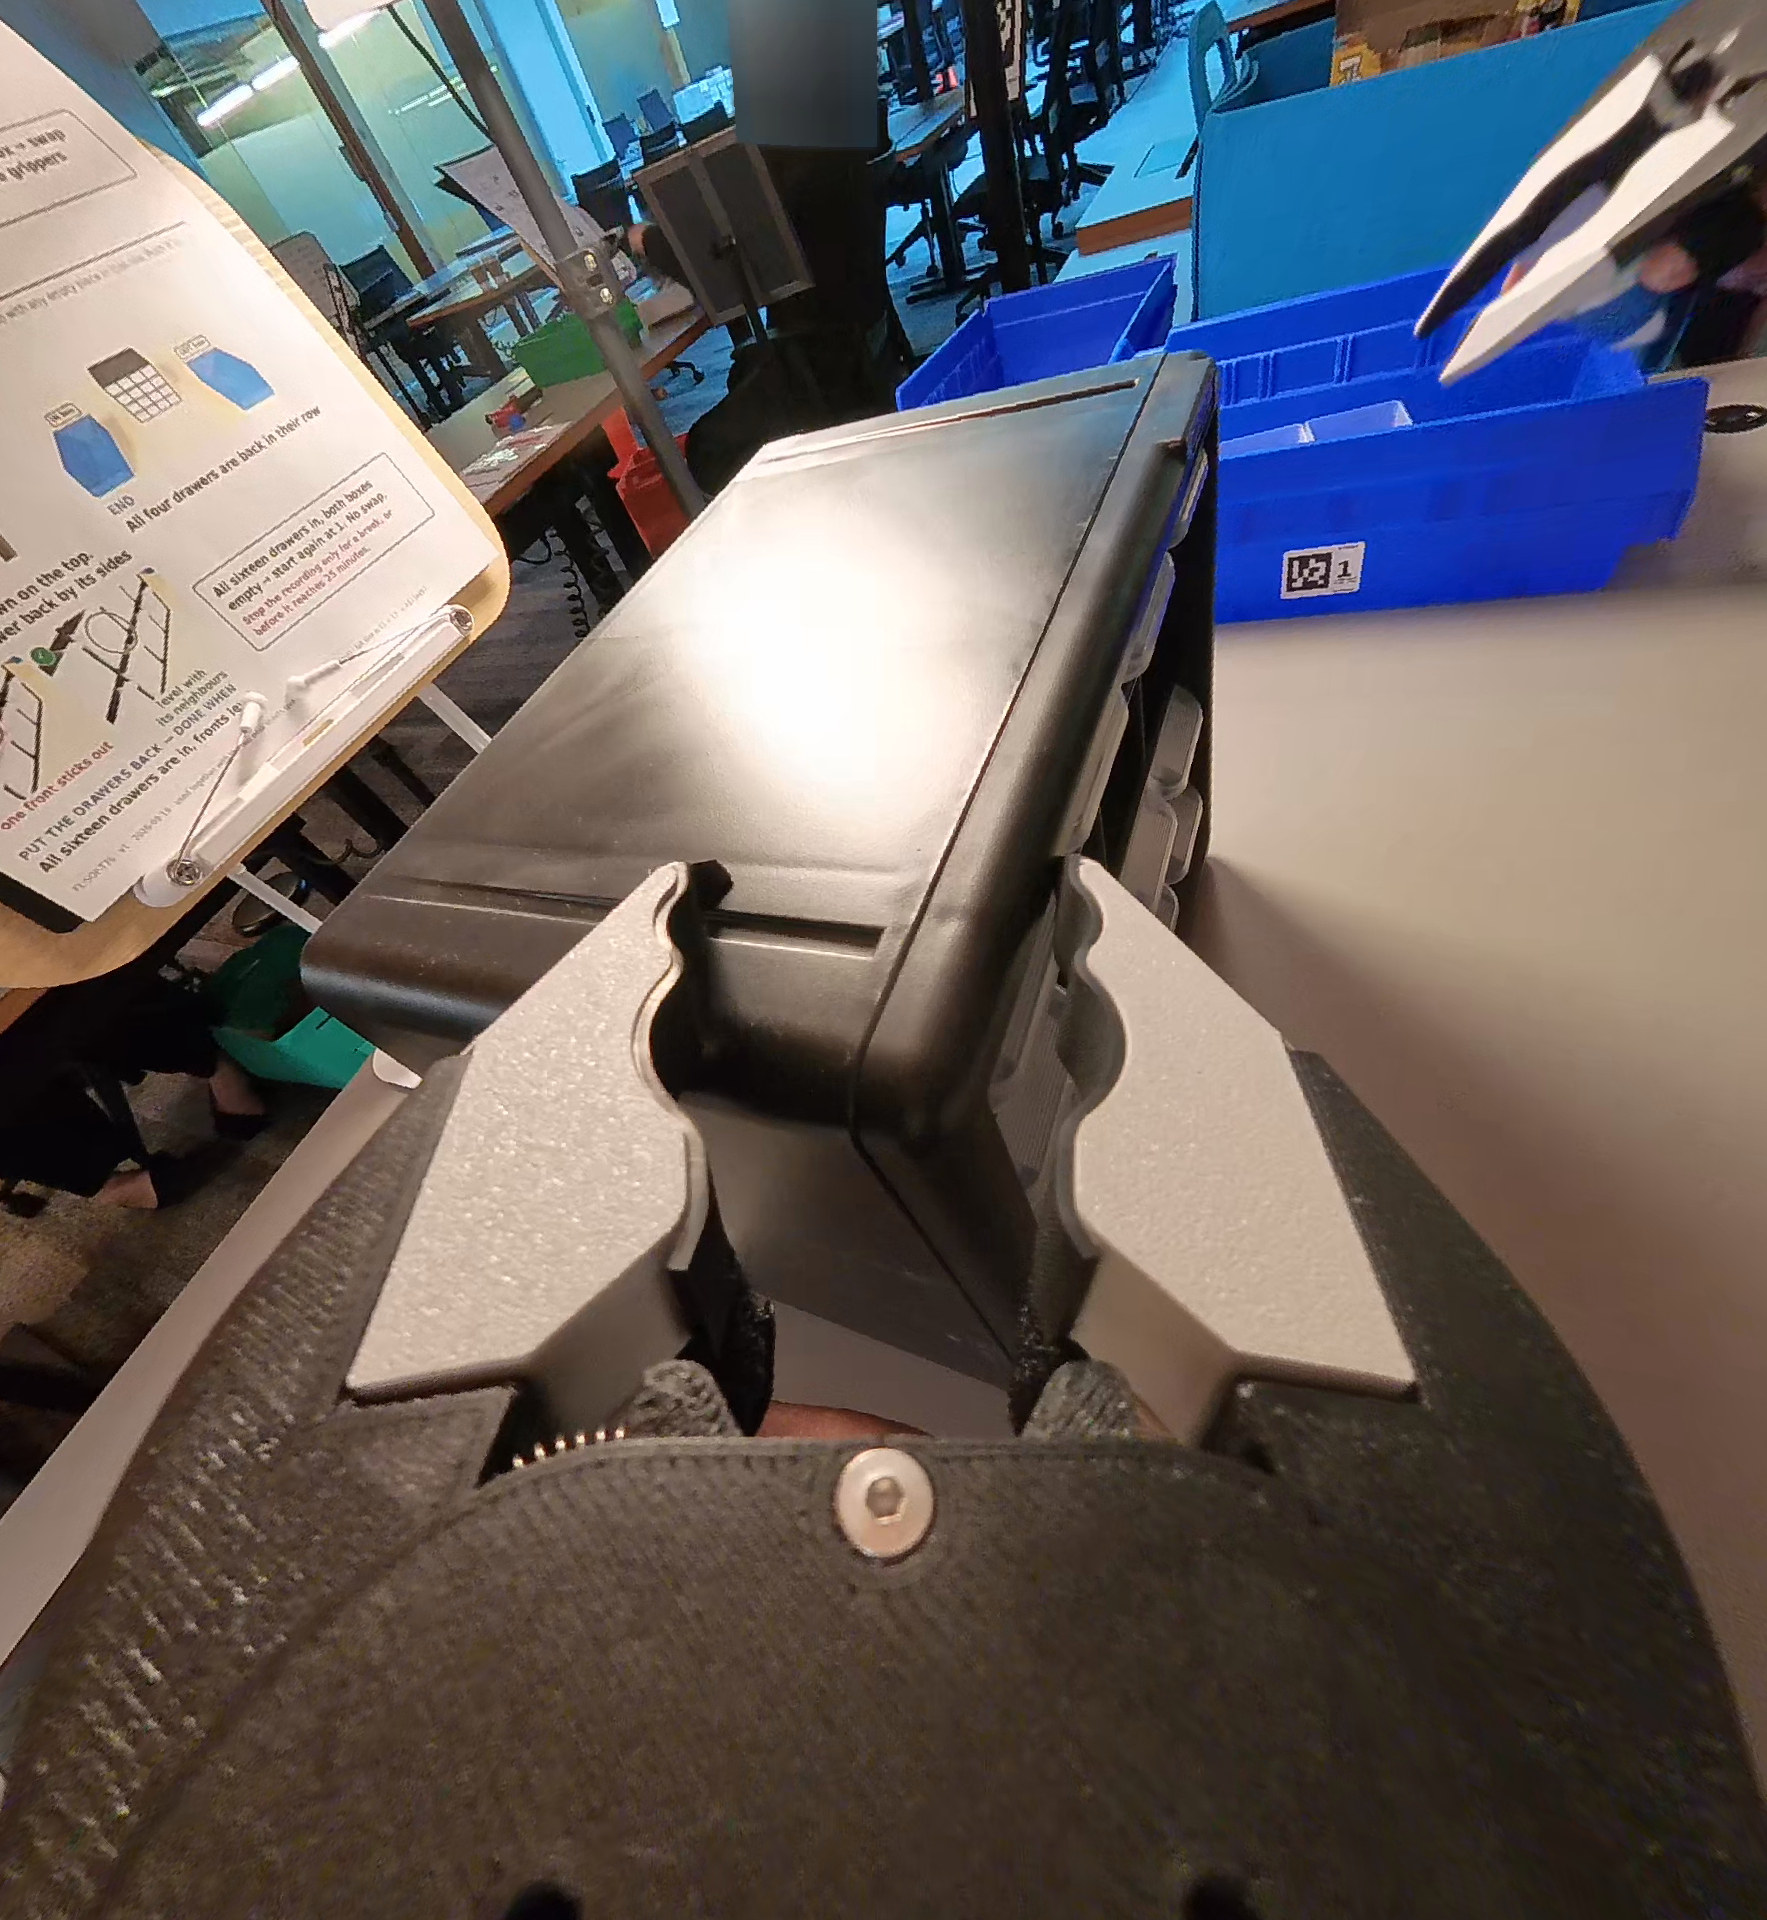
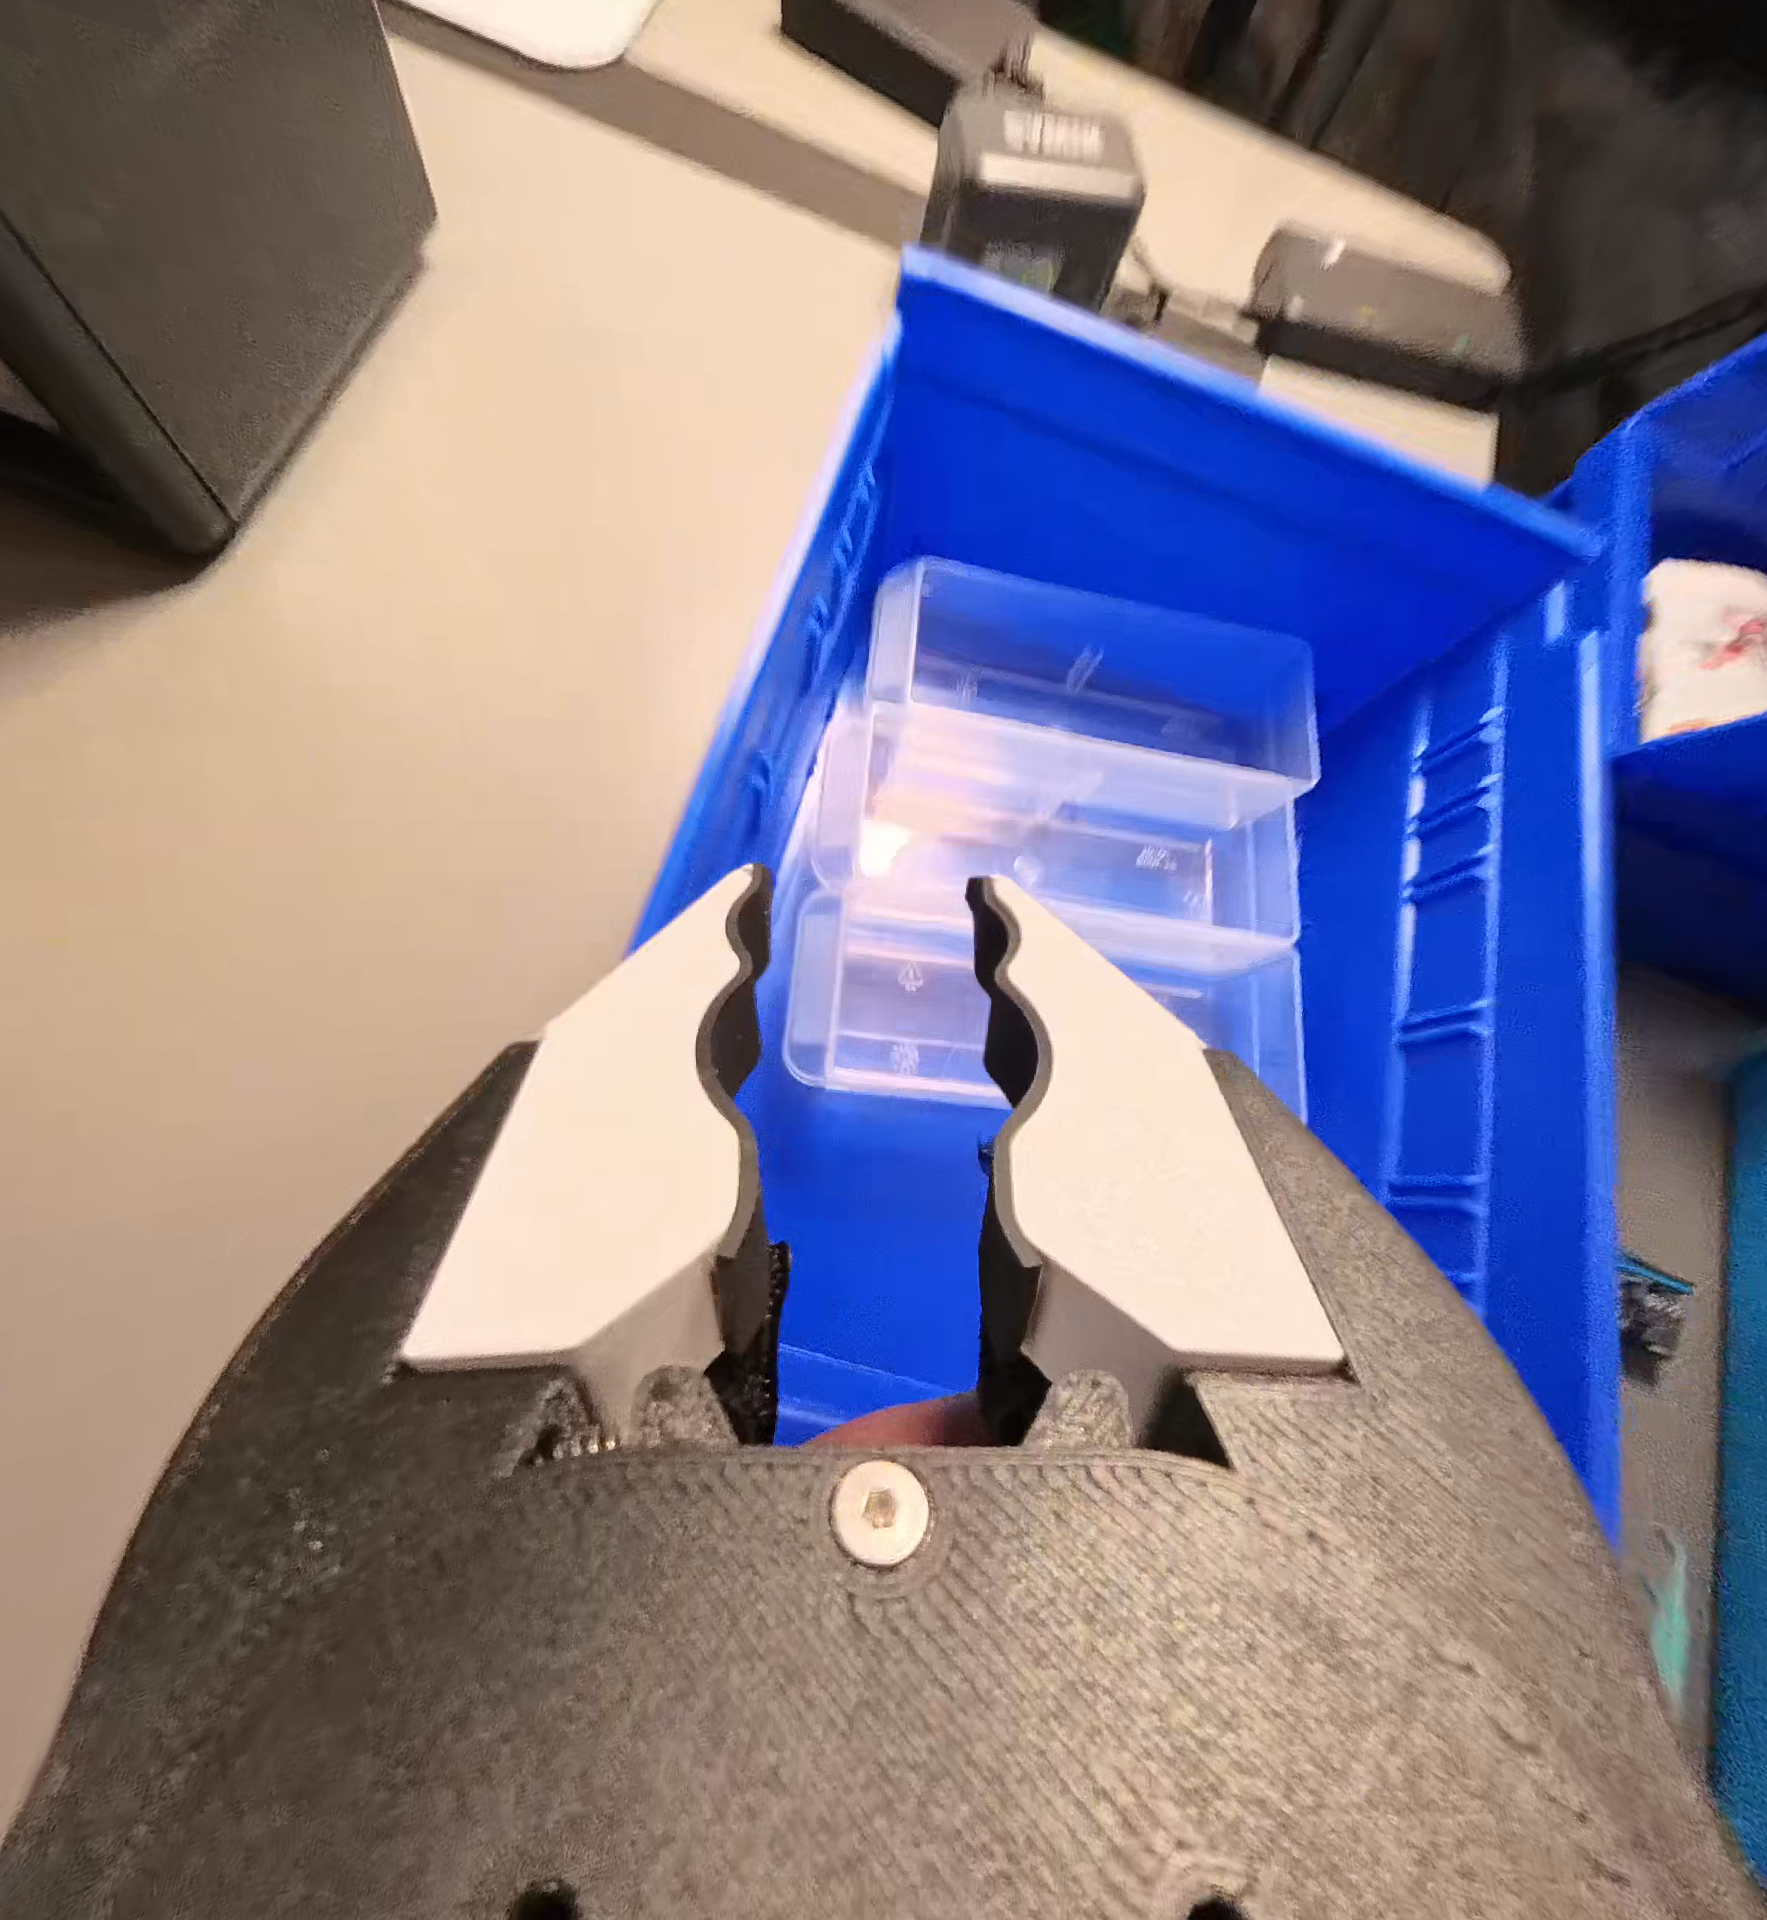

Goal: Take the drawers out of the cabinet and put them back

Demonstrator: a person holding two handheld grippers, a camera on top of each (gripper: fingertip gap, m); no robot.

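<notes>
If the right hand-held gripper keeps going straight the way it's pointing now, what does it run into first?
Most likely the clear plastic drawers lying in the blue bin. The right hand-held gripper is open, holds nothing and points down into that bin, with the nearest drawer right in line beyond its fingertips. Depth is hard to judge.

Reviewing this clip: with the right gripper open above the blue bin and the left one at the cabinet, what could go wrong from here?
1. The clear drawers lie stacked unevenly in the blue bin; gripping one may shift the others.
2. The right gripper hangs open near the bin's left wall and could catch it going down.
3. The left gripper is open over the black cabinet corner; the cabinet may slide.
</notes>
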